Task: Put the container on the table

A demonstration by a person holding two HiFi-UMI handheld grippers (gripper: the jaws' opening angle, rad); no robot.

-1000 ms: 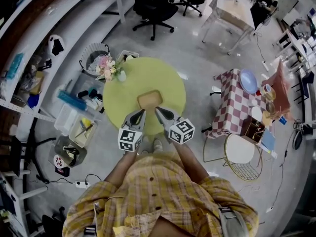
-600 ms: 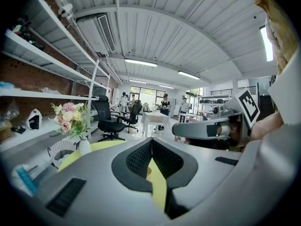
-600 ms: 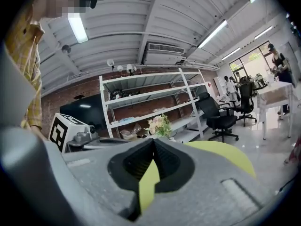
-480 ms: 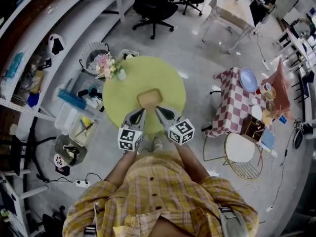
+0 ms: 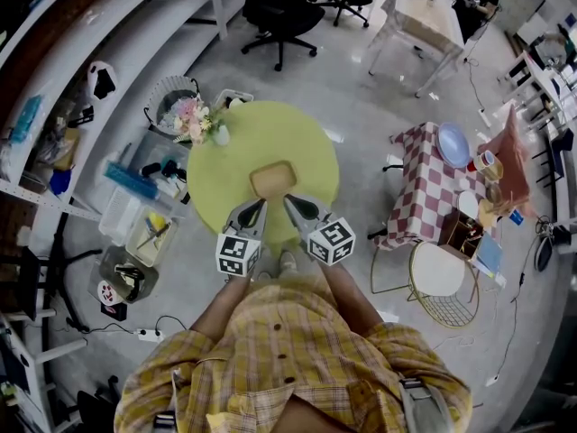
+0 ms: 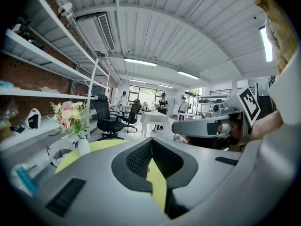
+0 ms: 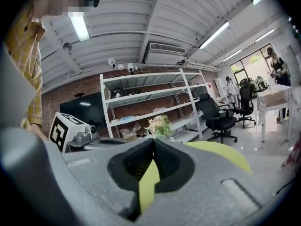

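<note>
A shallow tan container (image 5: 273,179) rests on the round yellow-green table (image 5: 225,174), near its front edge. My left gripper (image 5: 261,203) and right gripper (image 5: 288,200) hover side by side just in front of the container, tips pointing at it and apart from it. Both are shut with nothing held. In the left gripper view the left gripper (image 6: 151,141) has its pads meeting at the tip, with only the table (image 6: 101,146) showing beyond. The right gripper view shows the right gripper (image 7: 153,141) closed the same way. Neither gripper view shows the container.
A vase of flowers (image 5: 194,120) stands at the table's far left edge. Plastic bins (image 5: 144,233) and a white basket (image 5: 169,102) crowd the floor to the left. A checked table (image 5: 424,192) and wire chair (image 5: 444,287) stand right; an office chair (image 5: 279,12) lies beyond.
</note>
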